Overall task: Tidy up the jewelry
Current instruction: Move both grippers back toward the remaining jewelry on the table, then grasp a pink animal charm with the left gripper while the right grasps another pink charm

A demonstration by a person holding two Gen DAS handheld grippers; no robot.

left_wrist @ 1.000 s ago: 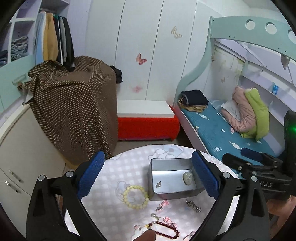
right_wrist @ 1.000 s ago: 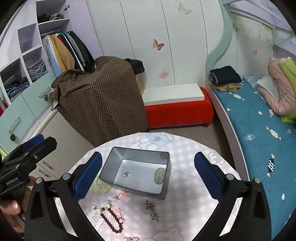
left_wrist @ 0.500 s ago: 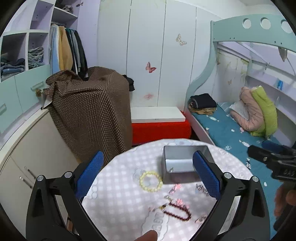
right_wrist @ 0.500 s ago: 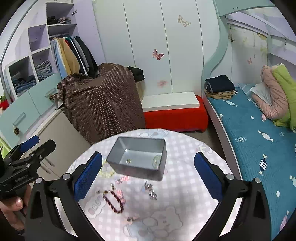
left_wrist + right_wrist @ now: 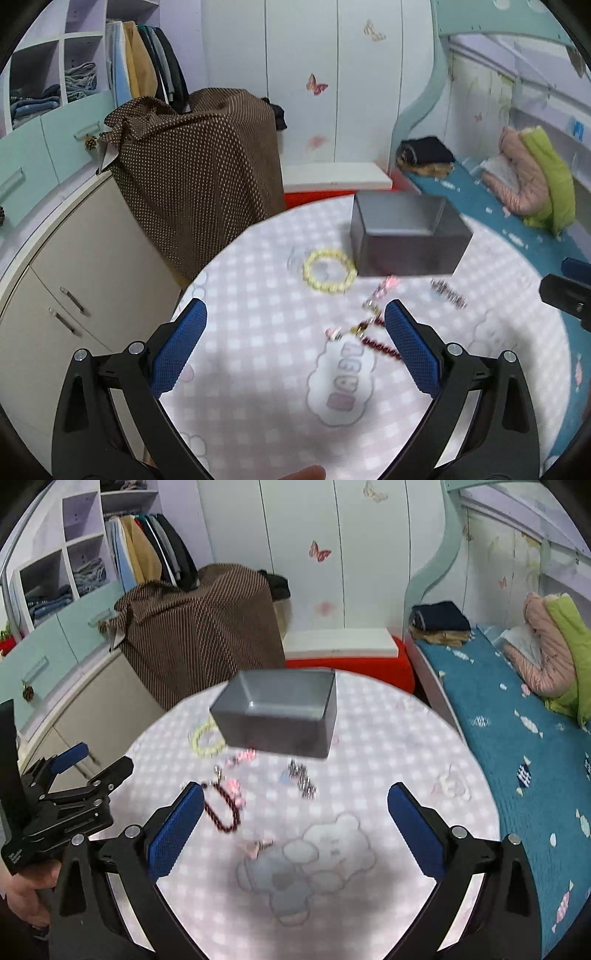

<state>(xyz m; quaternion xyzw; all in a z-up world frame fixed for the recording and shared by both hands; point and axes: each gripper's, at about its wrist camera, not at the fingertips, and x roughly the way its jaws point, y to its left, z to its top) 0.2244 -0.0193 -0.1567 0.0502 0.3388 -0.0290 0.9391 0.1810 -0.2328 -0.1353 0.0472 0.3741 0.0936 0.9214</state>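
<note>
**Both grippers empty above the counter, loose jewelry waiting beside the tin**

Left gripper (image 5: 293,334): jaws spread wide, nothing between them, hovering over the near-left part of the round counter (image 5: 258,369). Right gripper (image 5: 295,814): jaws equally wide, empty, above the near edge.

Grey tin (image 5: 280,712) sits toward the far edge of the counter, open side up. Its contents cannot be made out in either view.

Loose pieces, all on the cloth on the near side of the tin:
- yellow bead bracelet (image 5: 329,270), just beside the tin's left near corner, possibly touching it
- dark red bead bracelet (image 5: 221,806), toward the near-left, close to the right gripper's left pad
- silver chain piece (image 5: 303,777), near the tin's front wall
- small pink charm pieces (image 5: 242,756), between the yellow bracelet and the silver chain piece; too blurred to count

Judgement: step in hand is picking the next piece. The dark red bead bracelet looks nearest to either gripper. Doing it well likely means coming down steeply, narrowing the jaws before contact, pinching 1 short run of beads rather than the whole loop, and lifting clear of the tin's rim before release. The cloth may drag up with a low pinch.
</note>
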